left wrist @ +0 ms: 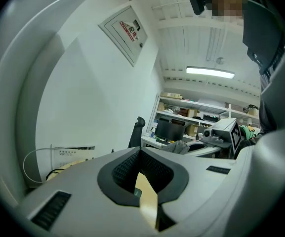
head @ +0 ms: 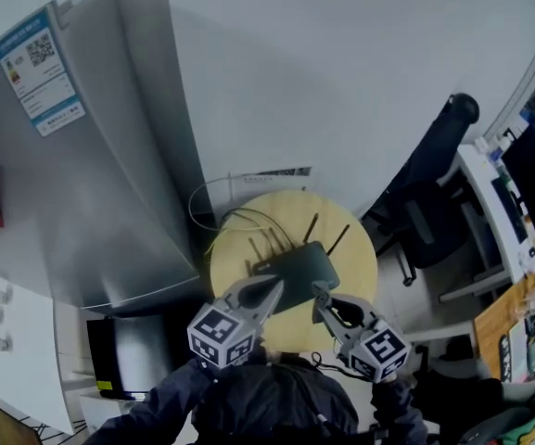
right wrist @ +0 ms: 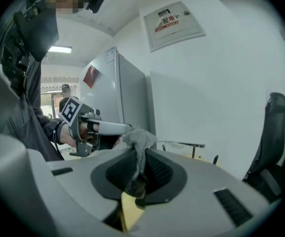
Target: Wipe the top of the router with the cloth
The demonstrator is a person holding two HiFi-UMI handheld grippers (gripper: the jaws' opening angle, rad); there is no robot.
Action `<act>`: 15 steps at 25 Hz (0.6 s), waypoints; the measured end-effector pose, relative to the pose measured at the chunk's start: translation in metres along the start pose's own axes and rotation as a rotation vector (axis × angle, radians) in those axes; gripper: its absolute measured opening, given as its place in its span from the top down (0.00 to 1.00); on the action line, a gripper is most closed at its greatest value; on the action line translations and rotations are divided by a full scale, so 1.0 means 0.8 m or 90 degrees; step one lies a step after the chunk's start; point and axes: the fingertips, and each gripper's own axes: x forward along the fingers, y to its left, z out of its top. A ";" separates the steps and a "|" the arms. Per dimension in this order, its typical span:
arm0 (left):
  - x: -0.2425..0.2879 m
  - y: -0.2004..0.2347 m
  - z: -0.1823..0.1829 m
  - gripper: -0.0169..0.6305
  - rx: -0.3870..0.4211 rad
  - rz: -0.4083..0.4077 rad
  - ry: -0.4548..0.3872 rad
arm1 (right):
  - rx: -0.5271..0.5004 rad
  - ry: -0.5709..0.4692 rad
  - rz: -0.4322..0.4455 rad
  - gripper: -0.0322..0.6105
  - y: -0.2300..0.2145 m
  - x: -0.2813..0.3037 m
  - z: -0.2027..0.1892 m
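grips cloth [right wrist: 138, 142] in right gripper [head: 322, 295], jaws narrow on it; carries left gripper [head: 274, 287] closed, empty. finds router [head: 297, 269] flat on table [head: 358, 253], just ahead between both tips, long axis left-right. likely needs only a short forward reach, right side.

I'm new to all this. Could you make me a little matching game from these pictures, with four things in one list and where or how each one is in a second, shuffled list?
Things:
1. cloth
2. router
3. left gripper
4. office chair

Place or state:
A. lying on the round table
B. shut, with nothing between its jaws
C. pinched in the right gripper
D. standing on the floor to the table's right

Pairs: 1-C, 2-A, 3-B, 4-D
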 end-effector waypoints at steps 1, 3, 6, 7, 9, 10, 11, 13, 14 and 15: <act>0.002 -0.003 0.001 0.97 0.002 -0.005 0.002 | -0.007 -0.007 -0.005 0.84 -0.001 -0.005 0.009; 0.007 -0.009 0.002 0.97 0.006 -0.016 0.006 | -0.017 -0.018 -0.015 0.84 -0.003 -0.011 0.022; 0.010 -0.015 0.001 0.97 0.007 -0.024 0.010 | -0.025 -0.022 -0.018 0.84 -0.003 -0.013 0.028; 0.010 -0.016 0.001 0.97 0.006 -0.024 0.010 | -0.027 -0.025 -0.015 0.84 -0.002 -0.012 0.030; 0.012 -0.017 0.001 0.97 0.005 -0.022 0.011 | -0.031 -0.033 -0.011 0.84 -0.004 -0.008 0.033; 0.012 -0.018 0.000 0.97 0.005 -0.022 0.012 | -0.031 -0.035 -0.010 0.84 -0.005 -0.007 0.034; 0.012 -0.017 -0.001 0.97 0.006 -0.021 0.013 | -0.031 -0.036 -0.009 0.84 -0.006 -0.007 0.035; 0.013 -0.015 -0.001 0.97 0.007 -0.017 0.014 | -0.034 -0.037 -0.009 0.84 -0.007 -0.005 0.039; 0.013 -0.014 0.000 0.97 0.007 -0.015 0.014 | -0.037 -0.037 -0.009 0.84 -0.007 -0.004 0.041; 0.014 -0.012 0.001 0.97 0.007 -0.012 0.014 | -0.040 -0.038 -0.008 0.84 -0.008 -0.003 0.043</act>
